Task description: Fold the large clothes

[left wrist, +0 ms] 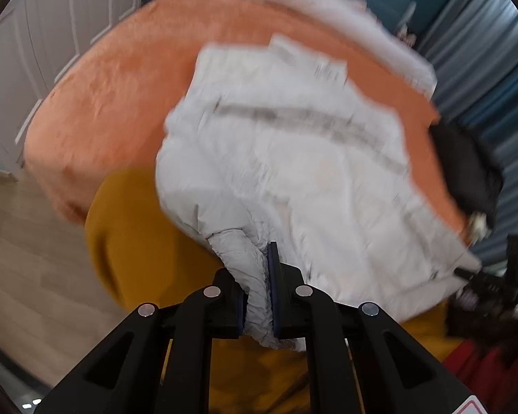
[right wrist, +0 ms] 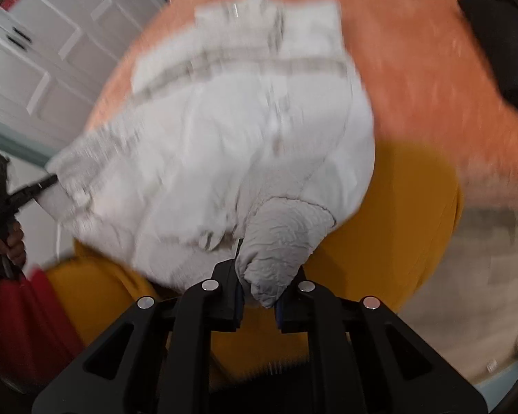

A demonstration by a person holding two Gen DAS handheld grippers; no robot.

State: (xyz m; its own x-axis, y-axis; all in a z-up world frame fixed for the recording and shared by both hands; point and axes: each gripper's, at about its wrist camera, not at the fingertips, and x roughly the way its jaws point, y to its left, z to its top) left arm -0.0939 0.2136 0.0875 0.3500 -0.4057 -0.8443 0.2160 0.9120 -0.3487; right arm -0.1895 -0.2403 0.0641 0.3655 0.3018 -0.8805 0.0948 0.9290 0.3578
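Note:
A white padded jacket (left wrist: 293,158) with grey stripes lies spread over an orange bed cover (left wrist: 121,79), its near end lifted. My left gripper (left wrist: 257,296) is shut on a bunched grey cuff (left wrist: 245,258) of the jacket. In the right wrist view the same jacket (right wrist: 245,131) hangs from my right gripper (right wrist: 259,293), which is shut on another grey cuff (right wrist: 279,241). Each gripper shows in the other's view: the right one (left wrist: 480,279) at the jacket's right corner, the left one (right wrist: 13,193) at its left corner.
A yellow cloth (left wrist: 127,227) hangs in front of the bed, below the jacket. A dark bag (left wrist: 466,169) lies on the bed's right edge. White cupboard doors (right wrist: 34,51) and wooden floor (left wrist: 27,258) stand to the left. A hand (right wrist: 10,248) and a red garment (right wrist: 20,317) show at lower left.

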